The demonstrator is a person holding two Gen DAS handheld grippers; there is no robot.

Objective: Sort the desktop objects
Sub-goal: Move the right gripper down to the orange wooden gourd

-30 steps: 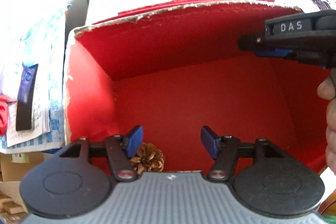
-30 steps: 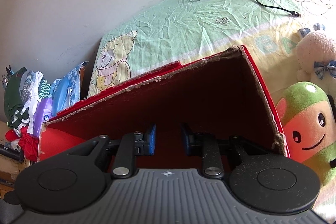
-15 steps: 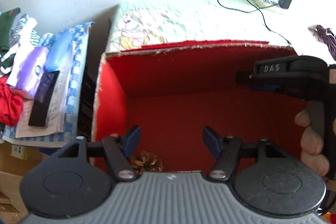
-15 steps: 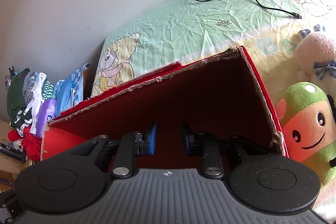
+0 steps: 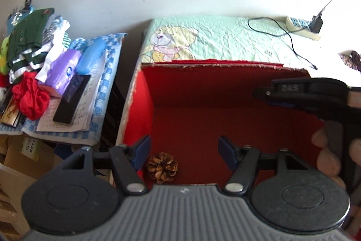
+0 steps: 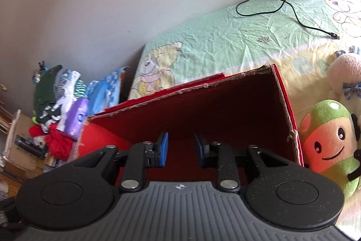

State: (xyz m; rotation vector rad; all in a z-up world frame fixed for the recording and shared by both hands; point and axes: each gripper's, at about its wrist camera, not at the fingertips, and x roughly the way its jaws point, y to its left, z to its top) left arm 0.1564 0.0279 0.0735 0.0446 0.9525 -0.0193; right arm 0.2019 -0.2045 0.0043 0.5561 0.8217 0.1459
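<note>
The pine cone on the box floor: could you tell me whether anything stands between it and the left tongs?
Nothing visible does. The pine cone lies on the red box floor just below the open left tongs, beside the left finger.

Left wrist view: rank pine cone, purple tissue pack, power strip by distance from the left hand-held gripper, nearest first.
1. Pine cone: on the red box floor, just past the left hand-held gripper, beside its left finger.
2. Purple tissue pack: far left, in the clutter pile.
3. Power strip: upper right, on the bedsheet by the wall.
</note>
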